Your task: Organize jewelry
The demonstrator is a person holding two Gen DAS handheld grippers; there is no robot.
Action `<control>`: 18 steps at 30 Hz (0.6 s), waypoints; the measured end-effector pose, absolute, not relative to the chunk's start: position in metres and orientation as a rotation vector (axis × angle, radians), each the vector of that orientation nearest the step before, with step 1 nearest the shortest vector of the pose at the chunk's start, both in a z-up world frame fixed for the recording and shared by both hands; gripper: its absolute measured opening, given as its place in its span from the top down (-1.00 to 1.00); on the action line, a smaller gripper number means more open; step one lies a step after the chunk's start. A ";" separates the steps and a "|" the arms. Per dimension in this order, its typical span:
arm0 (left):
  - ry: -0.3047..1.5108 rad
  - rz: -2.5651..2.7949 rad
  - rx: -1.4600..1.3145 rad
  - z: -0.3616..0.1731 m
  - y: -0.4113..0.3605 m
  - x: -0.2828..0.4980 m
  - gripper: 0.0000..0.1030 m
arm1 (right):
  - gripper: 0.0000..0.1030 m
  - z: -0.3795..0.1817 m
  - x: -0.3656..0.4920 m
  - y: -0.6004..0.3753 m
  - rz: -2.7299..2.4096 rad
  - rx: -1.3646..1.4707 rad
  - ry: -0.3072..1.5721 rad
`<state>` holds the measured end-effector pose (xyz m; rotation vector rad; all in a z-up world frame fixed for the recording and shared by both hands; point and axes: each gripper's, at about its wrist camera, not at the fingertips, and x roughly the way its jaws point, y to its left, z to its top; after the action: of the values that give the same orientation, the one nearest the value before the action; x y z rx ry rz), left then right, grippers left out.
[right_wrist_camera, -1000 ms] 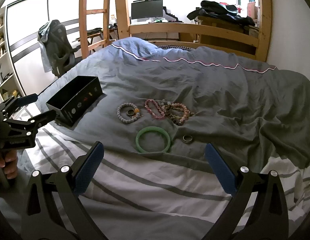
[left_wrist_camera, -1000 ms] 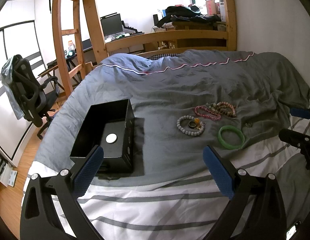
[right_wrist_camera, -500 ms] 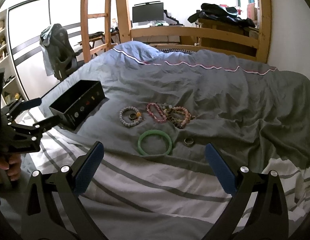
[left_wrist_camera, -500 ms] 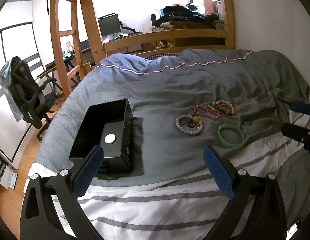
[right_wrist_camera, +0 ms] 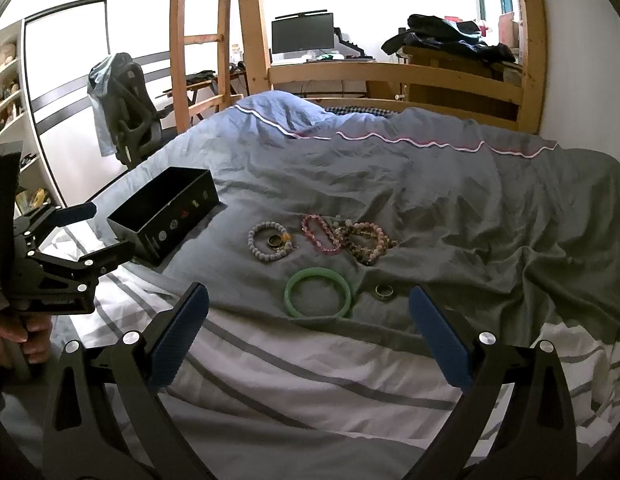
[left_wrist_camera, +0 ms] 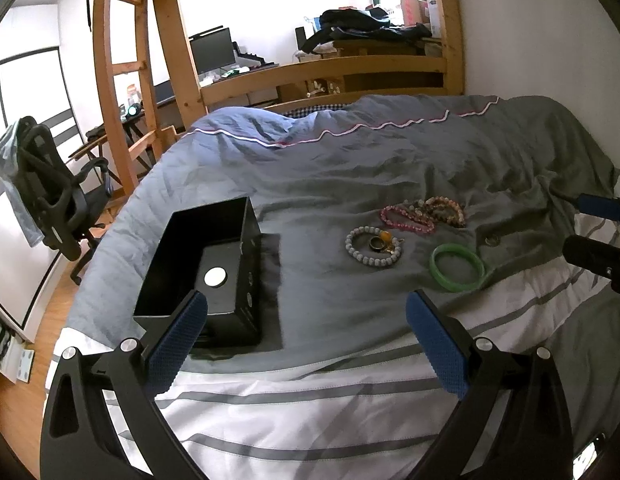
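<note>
An open black box (left_wrist_camera: 205, 268) (right_wrist_camera: 165, 212) sits on the grey duvet at the left, a round white disc (left_wrist_camera: 215, 278) inside it. To its right lie a grey bead bracelet (left_wrist_camera: 373, 246) (right_wrist_camera: 269, 242) with a ring inside, a pink bead bracelet (left_wrist_camera: 406, 220) (right_wrist_camera: 320, 234), brown bead bracelets (left_wrist_camera: 446, 210) (right_wrist_camera: 368, 240), a green bangle (left_wrist_camera: 457, 267) (right_wrist_camera: 318, 292) and a small ring (right_wrist_camera: 384, 291). My left gripper (left_wrist_camera: 305, 332) is open and empty, just short of the box. My right gripper (right_wrist_camera: 307, 326) is open and empty, just short of the bangle.
The duvet's white striped part (left_wrist_camera: 310, 392) lies under both grippers. A wooden bed frame and ladder (left_wrist_camera: 121, 80) stand behind. An office chair (left_wrist_camera: 45, 200) is at the far left. A desk with a monitor (right_wrist_camera: 301, 36) is at the back.
Both grippers have drifted slightly; the views shifted a little. Nothing was picked up or moved on the bed.
</note>
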<state>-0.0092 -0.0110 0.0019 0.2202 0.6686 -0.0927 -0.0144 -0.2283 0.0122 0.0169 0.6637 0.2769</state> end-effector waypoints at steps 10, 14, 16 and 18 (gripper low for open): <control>0.680 -0.102 0.233 0.001 -0.014 -0.009 -0.91 | -0.92 0.012 -0.014 -0.228 0.278 0.015 0.664; 0.679 -0.111 0.236 0.000 -0.015 -0.009 -0.91 | -0.92 0.013 -0.015 -0.229 0.285 0.021 0.652; 0.678 -0.115 0.235 0.000 -0.015 -0.010 -0.91 | -0.92 0.015 -0.016 -0.229 0.293 0.027 0.637; 0.678 -0.117 0.233 0.000 -0.014 -0.009 -0.91 | -0.92 0.016 -0.016 -0.230 0.295 0.027 0.632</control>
<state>-0.0094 -0.0144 0.0001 0.2327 0.6780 -0.1174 -0.0157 -0.2300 0.0156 0.0275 0.6324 0.2952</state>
